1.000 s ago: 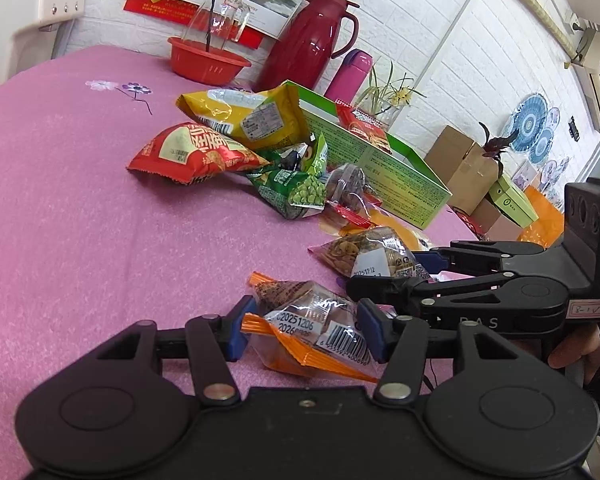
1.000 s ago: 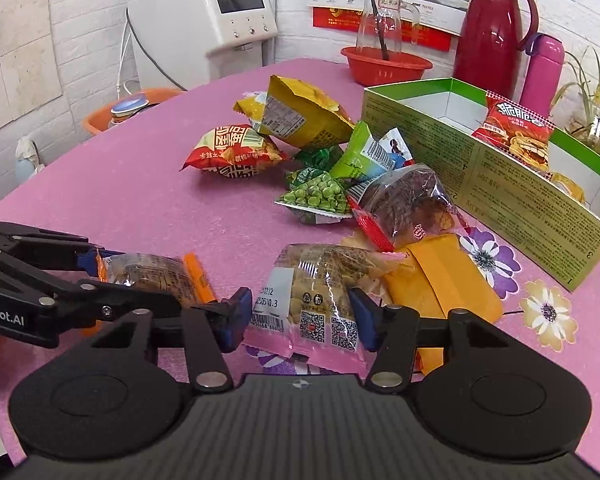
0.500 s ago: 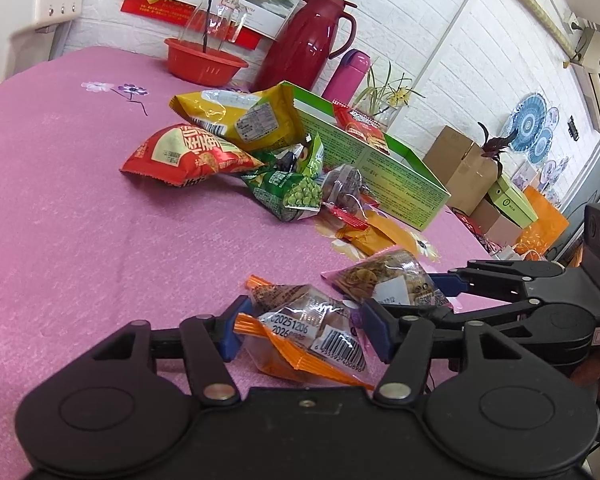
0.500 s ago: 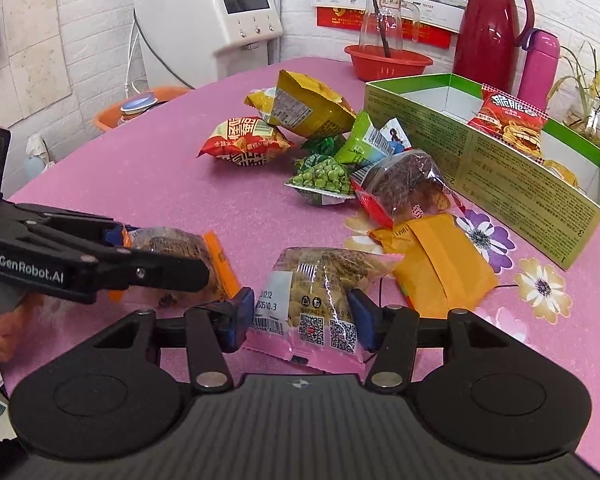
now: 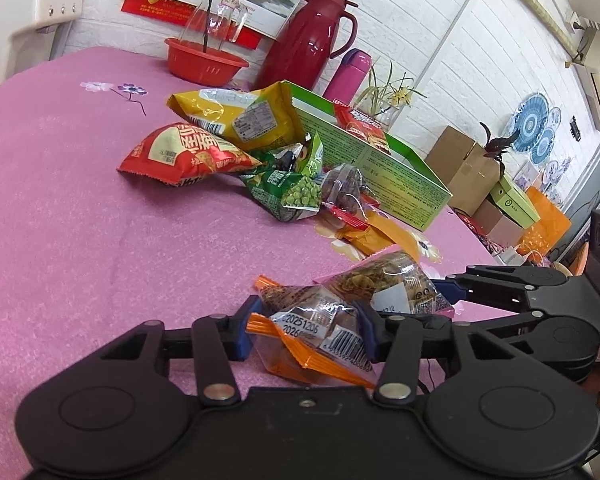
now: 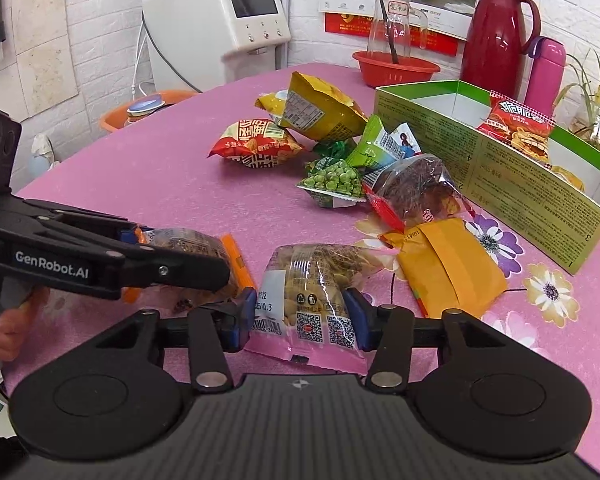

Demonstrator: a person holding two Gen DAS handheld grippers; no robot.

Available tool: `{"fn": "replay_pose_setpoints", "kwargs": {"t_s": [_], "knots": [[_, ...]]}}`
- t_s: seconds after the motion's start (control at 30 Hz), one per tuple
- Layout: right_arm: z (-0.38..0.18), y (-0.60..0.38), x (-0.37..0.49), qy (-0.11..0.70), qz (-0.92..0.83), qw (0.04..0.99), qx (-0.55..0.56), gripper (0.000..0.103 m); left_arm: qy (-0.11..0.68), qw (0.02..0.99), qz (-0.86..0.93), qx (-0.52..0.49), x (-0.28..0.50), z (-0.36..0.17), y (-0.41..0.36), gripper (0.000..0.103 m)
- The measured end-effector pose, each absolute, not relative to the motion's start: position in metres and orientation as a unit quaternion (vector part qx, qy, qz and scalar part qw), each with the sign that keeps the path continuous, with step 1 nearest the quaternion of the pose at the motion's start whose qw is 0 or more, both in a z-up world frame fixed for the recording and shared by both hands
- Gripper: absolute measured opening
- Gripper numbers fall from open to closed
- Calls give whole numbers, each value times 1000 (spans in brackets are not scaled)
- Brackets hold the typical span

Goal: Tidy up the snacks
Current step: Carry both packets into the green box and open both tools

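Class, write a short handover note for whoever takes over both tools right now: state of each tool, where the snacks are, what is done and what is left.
Left tool: just closed on the orange-edged packet.
Right tool: closing around the pink-edged packet, pads at its sides.
Done: one red packet stands in the green box.
Left: the other packets lie on the pink table beside the box.

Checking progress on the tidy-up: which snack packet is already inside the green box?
The red packet standing against the green box's inner wall; all other clearly visible packets lie outside on the pink tablecloth.
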State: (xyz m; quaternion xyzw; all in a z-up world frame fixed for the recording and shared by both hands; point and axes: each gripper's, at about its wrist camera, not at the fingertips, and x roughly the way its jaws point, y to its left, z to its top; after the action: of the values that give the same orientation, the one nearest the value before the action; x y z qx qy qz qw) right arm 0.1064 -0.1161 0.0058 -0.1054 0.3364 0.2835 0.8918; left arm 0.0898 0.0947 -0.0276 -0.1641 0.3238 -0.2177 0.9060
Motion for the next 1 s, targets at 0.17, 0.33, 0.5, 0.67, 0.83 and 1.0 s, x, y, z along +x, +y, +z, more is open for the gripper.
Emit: {"fn": "replay_pose_setpoints", "kwargs": {"t_s": [0.17,0.33,0.5,0.67,0.83,1.0], "knots": [[13,-121,103,325,282,897,-98,80,323,905,-222,-165,88,-22,93,30],[26,-128,98,303,284,905,-91,80,303,913,-225,-158,86,-5,92,30],[44,-137,99,269,277,919,-82,80,277,922,-225,-152,92,17,91,30],[61,-150,107,236,258,934,-79,80,251,931,-225,-142,105,40,84,30],[75,-166,115,208,233,947,-73,80,230,937,-230,-127,124,62,73,30],[80,-185,126,194,204,958,-63,80,223,937,-240,-125,144,74,63,30]]}}
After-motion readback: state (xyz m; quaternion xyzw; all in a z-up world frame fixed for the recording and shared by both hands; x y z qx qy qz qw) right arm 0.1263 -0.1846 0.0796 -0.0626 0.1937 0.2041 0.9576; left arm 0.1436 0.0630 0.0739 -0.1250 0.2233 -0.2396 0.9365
